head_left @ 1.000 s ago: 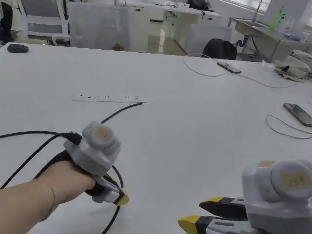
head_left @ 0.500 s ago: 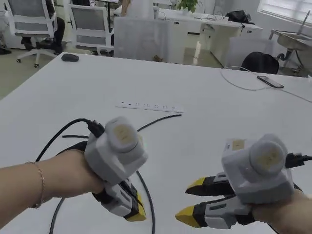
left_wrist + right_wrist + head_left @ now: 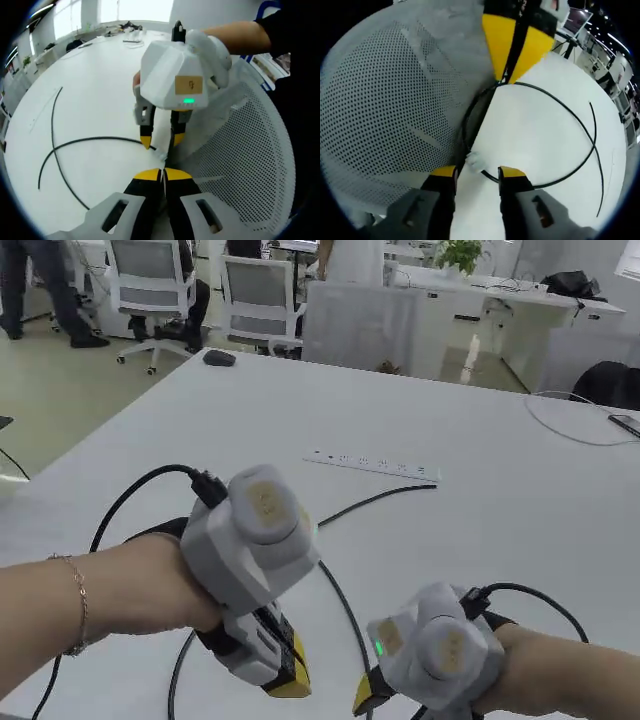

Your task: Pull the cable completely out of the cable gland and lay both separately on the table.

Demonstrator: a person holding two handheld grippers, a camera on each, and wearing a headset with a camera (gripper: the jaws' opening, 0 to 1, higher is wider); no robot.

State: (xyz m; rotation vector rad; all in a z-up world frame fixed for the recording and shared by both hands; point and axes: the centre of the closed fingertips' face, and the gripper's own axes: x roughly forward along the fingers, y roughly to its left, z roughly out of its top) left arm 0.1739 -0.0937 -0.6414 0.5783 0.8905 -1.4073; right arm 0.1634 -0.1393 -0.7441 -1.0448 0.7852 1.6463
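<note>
A long black cable (image 3: 372,500) loops over the white table (image 3: 500,500). In the left gripper view, my left gripper (image 3: 163,172) is shut on the cable (image 3: 90,141) just behind a small white cable gland (image 3: 162,156). My right gripper (image 3: 161,140) faces it there, jaws apart, just beyond the gland. The right gripper view has the gland (image 3: 476,161) between the open tips of my right gripper (image 3: 477,172), with the cable (image 3: 570,115) running up into the shut left gripper (image 3: 506,77). From the head view, the left gripper (image 3: 290,680) and right gripper (image 3: 362,700) meet tip to tip near the table's front edge.
A white power strip (image 3: 370,465) lies mid-table, and a dark mouse (image 3: 218,358) sits at the far left edge. A white perforated mesh surface (image 3: 380,100) lies just off the table edge beside the grippers. Office chairs (image 3: 255,300) stand beyond the table.
My right gripper has swung in from the right and now points at the left gripper's tip. The head camera has panned, shifting the whole scene to the right.
</note>
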